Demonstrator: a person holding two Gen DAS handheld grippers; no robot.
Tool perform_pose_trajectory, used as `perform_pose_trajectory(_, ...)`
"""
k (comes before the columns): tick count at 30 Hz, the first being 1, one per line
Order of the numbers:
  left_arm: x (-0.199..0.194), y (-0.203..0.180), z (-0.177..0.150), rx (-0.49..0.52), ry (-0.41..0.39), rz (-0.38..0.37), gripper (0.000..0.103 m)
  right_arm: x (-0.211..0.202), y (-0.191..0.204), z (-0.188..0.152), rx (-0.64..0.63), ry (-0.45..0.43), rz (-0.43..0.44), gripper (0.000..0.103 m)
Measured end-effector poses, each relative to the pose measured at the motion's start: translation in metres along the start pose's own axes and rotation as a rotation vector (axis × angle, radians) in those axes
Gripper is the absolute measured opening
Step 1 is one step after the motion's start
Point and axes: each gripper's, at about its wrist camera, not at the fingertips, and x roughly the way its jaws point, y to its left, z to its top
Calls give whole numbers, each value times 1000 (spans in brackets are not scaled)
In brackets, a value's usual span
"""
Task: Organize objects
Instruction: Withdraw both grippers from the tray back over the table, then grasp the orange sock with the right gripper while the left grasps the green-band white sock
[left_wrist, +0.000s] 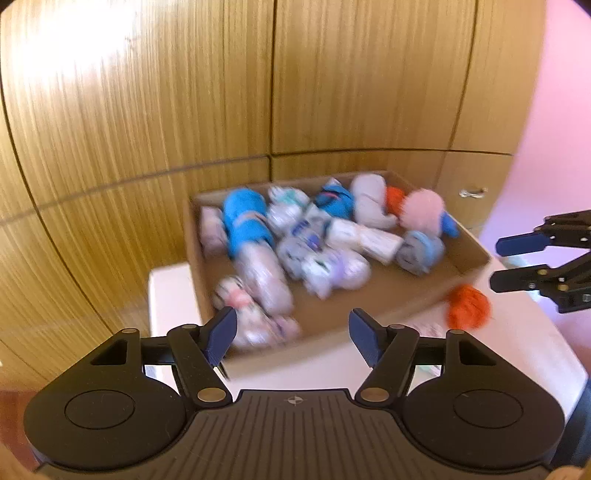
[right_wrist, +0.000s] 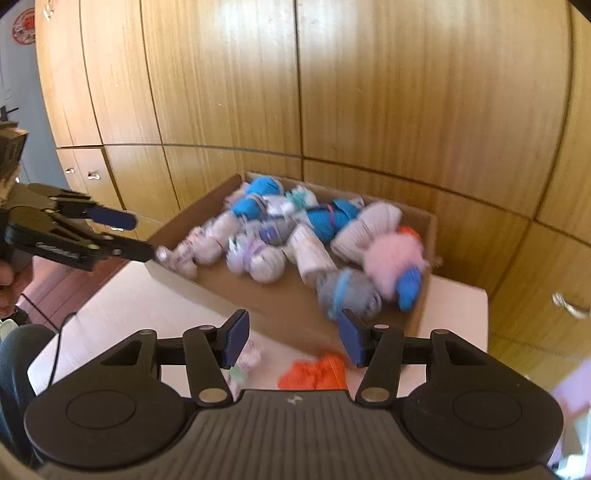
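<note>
Left gripper (left_wrist: 291, 334) and right gripper (right_wrist: 291, 338) both spread, nothing between; orange sock bundle (right_wrist: 314, 373) on white surface (right_wrist: 129, 295) just before cardboard box (right_wrist: 295, 314) of rolled socks (right_wrist: 258, 258), wood cabinets (right_wrist: 332, 92) behind

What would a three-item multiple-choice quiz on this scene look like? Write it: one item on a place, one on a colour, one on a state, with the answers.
1. Where does the orange bundle lie?
A. on the white table, outside the box
B. deep in the box
C. on the floor

2. What colour are the gripper pads?
A. red
B. dark blue
C. white

3. How does the left gripper stand?
A. shut on a bundle
B. shut on the box rim
C. open, holding nothing

Answers:
1 A: it sits on the tabletop, in front of the cardboard box.
2 B: both wrist views show dark blue pads.
3 C: the pads stand apart with nothing pressed between them.
</note>
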Motion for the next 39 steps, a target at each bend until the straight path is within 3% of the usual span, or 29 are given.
perform_pose_trajectory(7,-26,-22,-39,-11,6,-93,76,-15,0,-33,34,19,-10,52)
perform_pose_trajectory(12,-23,-48,-51,29,36,-145,77,-8,-4,-48,59,36,-18,53)
perform_pose_trajectory(18,7,-65,-40,21,76,-182,79,10,-6,-54,64,28,-35,56)
perform_pose_trajectory(32,68,-94,-25,88,169,-178,78,37,-12,-50,16,42,-22,54)
perform_pose_trajectory(35,73,-95,-27,97,179,-176,71,40,-10,-50,-7,48,-28,50)
perform_pose_trajectory(37,76,-95,-28,99,190,-179,56,42,-9,-50,-18,54,-28,43)
perform_pose_trajectory(39,75,-94,-29,109,182,-175,47,42,-5,-51,-41,56,-32,33)
